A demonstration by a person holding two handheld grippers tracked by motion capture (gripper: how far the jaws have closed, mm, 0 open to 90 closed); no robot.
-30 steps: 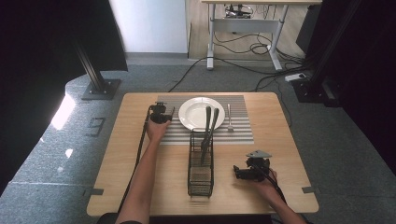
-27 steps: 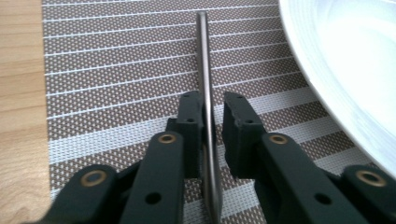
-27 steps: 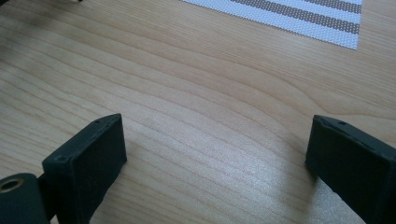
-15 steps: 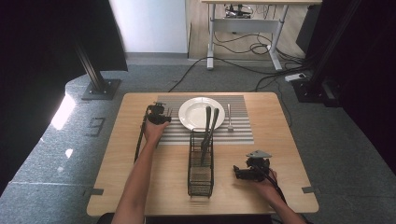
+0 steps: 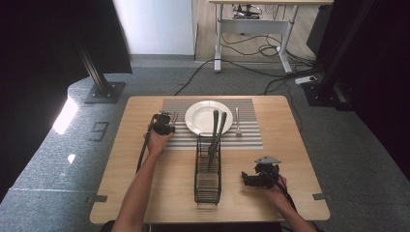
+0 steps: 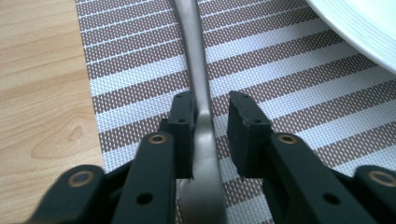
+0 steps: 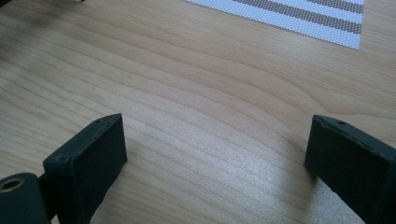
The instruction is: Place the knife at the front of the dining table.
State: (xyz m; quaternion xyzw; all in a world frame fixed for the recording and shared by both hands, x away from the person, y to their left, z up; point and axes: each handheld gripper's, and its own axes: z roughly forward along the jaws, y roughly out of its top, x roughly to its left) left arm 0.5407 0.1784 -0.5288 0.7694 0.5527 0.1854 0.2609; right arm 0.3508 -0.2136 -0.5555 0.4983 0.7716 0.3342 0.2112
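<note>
A silver utensil (image 6: 194,46) lies flat on the striped placemat (image 6: 280,70), just left of the white plate (image 5: 209,117). My left gripper (image 6: 212,105) straddles its handle. Its jaws have just been closing and stand narrow; the left pad is at the metal, and a strip of mat shows beside the right pad. From above, the left gripper (image 5: 162,123) sits at the placemat's left edge. My right gripper (image 5: 255,178) rests low over bare wood at the front right. Its jaws are wide apart in the right gripper view (image 7: 217,135), with nothing between them.
A black wire caddy (image 5: 208,169) stands in front of the plate, with two dark utensils (image 5: 217,130) leaning out of it. Another silver utensil (image 5: 237,121) lies on the mat right of the plate. A corner of the mat (image 7: 303,18) is beyond the right gripper.
The left gripper has shifted a little along the placemat's left edge. The right hand and gripper have stayed put.
</note>
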